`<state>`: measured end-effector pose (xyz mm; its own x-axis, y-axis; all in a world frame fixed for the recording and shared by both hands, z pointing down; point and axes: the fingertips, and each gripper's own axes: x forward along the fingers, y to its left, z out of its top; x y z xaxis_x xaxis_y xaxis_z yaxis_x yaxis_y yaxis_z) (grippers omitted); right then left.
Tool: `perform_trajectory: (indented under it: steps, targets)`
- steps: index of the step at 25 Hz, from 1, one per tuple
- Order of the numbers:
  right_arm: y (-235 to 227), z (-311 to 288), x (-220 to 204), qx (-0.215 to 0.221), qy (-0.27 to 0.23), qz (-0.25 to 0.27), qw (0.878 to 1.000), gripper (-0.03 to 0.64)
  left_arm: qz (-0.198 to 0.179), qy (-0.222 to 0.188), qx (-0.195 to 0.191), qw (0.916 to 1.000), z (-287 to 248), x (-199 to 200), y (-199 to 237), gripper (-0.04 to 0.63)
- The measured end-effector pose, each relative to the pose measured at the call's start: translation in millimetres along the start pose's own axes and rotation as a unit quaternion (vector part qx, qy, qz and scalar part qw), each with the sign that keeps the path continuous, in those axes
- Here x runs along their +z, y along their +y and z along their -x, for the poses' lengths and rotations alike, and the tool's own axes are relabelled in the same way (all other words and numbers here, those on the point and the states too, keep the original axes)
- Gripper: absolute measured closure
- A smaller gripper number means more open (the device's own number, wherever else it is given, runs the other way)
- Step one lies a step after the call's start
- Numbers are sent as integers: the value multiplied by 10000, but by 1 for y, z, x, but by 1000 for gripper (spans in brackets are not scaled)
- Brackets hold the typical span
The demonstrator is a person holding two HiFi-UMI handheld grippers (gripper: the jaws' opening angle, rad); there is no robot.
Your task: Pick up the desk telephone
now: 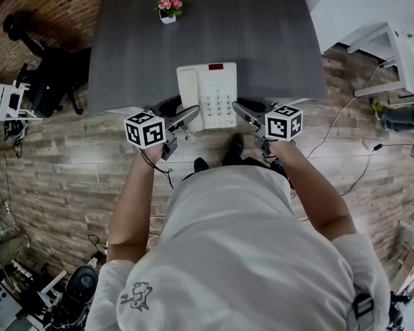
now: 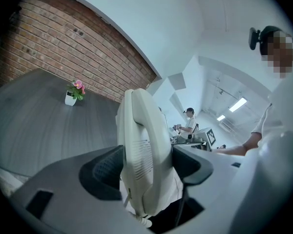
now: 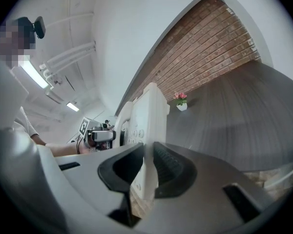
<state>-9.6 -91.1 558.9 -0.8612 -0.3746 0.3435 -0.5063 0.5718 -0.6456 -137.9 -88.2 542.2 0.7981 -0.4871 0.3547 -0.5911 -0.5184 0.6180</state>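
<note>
The person stands at the near edge of a dark grey table (image 1: 262, 33) with a gripper in each hand and the white desk telephone (image 1: 207, 95) caught between the two. The phone sits at the middle of that near edge. Its keypad end juts out past the edge towards the person, and its red display end lies over the surface. From here I cannot tell whether the far end rests on the wood or hangs just above it.

The left gripper (image 1: 191, 114) has its jaws spread wide around the handset (image 2: 144, 150) side of the phone, with the dark pads against it on both sides. The right gripper (image 1: 243, 110) has its jaws drawn close together, pinching the thin right rim of the phone's body (image 3: 146, 121).

A small white pot of pink flowers (image 1: 168, 9) stands well apart from the phone, near the far edge of the table, left of the middle
</note>
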Motion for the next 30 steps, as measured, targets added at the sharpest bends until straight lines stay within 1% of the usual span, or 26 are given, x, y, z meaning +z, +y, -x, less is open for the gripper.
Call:
perform_trajectory:
  steps: [1, 5, 7, 21, 30]
  targets:
    - [9, -3, -4, -10, -15, 13, 10000, 548, -10, -13, -16, 10000, 9, -3, 0, 265]
    - [69, -21, -36, -59, -72, 110, 9999, 548, -44, -122, -104, 9999, 75, -26, -3, 265]
    - [83, -26, -44, -87, -90, 118, 9999, 548, -49, -161, -122, 9998, 91, -32, -4, 265]
    - [151, -44, -89, -167, -162, 108, 9997, 546, -130, -223, -250, 9994, 165, -59, -9, 268]
    - [157, -45, -89, -177, -158, 134, 9996, 546, -104, -238, -228, 9994, 171, -59, -10, 270]
